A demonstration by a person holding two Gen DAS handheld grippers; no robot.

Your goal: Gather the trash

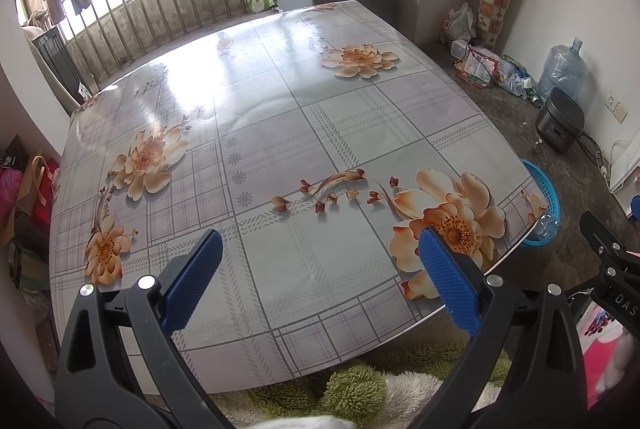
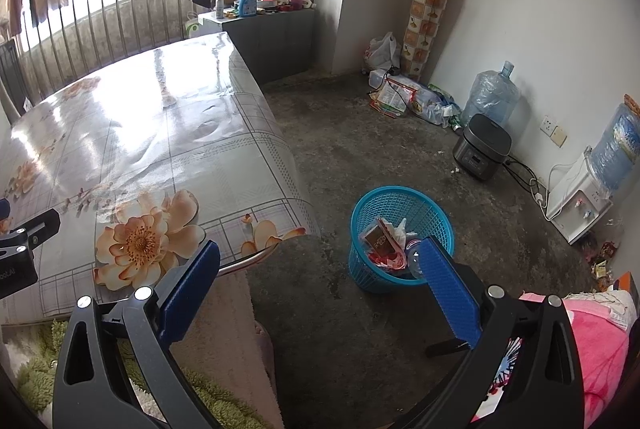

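At the near edge of both views, you are holding the left gripper [image 1: 320, 269] and the right gripper [image 2: 320, 281] with their blue pads spread wide and nothing between them. The left one is hovering over the table [image 1: 280, 117], whose glossy flowered cover is showing no loose scraps anywhere in view. The right one is hanging off the table's corner, over the bare floor [image 2: 360, 157].

Just beyond your right gripper, the blue basket [image 2: 400, 197] is standing on the floor beside the table, apart from it. The trash [image 2: 386, 243] is lying inside: a small brown carton, crumpled white plastic, a red wrapper and what looks like a clear bottle near the rim.

You are probably dealing with light, easily crushed pieces here. The film and wrapper are likely to slip and fold, so you would be pinching them at a bunched crease rather than a flat face. The carton looks stiffer and should take a grip across its narrow sides. The bottle is smooth and round, so its neck is the safer hold. The basket itself looks light and prone to tipping if nudged.

Farther off, more packets [image 2: 394, 97] and bags are lying along the wall.
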